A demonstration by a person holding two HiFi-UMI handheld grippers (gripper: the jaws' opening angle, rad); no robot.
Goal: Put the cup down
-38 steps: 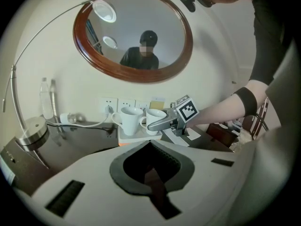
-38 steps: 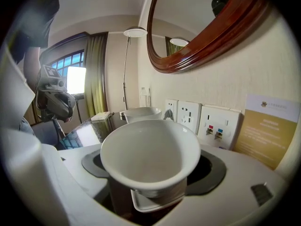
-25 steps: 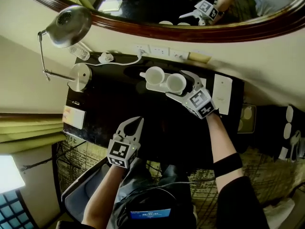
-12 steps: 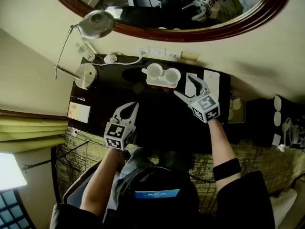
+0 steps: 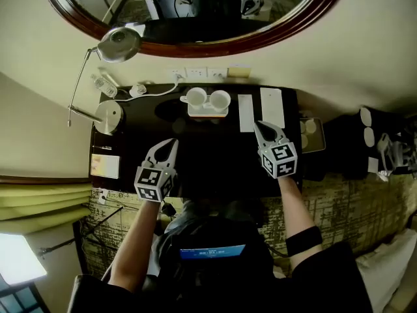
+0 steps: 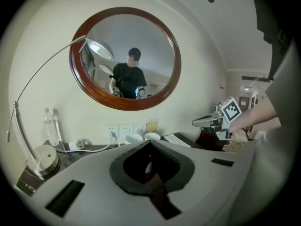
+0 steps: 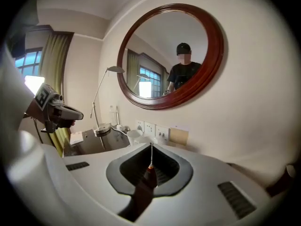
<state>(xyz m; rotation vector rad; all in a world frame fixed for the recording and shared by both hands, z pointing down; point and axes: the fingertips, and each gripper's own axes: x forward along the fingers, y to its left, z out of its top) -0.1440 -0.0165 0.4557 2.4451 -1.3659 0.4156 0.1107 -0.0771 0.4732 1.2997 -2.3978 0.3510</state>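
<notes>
Looks done: cup point(image 5: 220, 99) standing on the tray point(image 5: 208, 114) beside a second cup point(image 5: 194, 97) at the back of the desk point(image 5: 215, 155), nothing touching it. Both empty: right gripper point(image 5: 260, 126) just closed on nothing, left gripper point(image 5: 171, 143) shut too, likely held clear because nothing remains to carry. No readable writing; only square markers point(image 5: 281, 158) on the grippers.

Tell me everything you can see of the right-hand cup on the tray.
The cup is small, white, round and ceramic-looking, upright with its mouth up; its contents are too small to tell. It stands on a pale tray at the back of the dark desk, close beside a second white cup, below the wall sockets. Nothing grips it: the right gripper is clear of it, nearer the person; its jaws have just been closing, nothing between them.
</notes>
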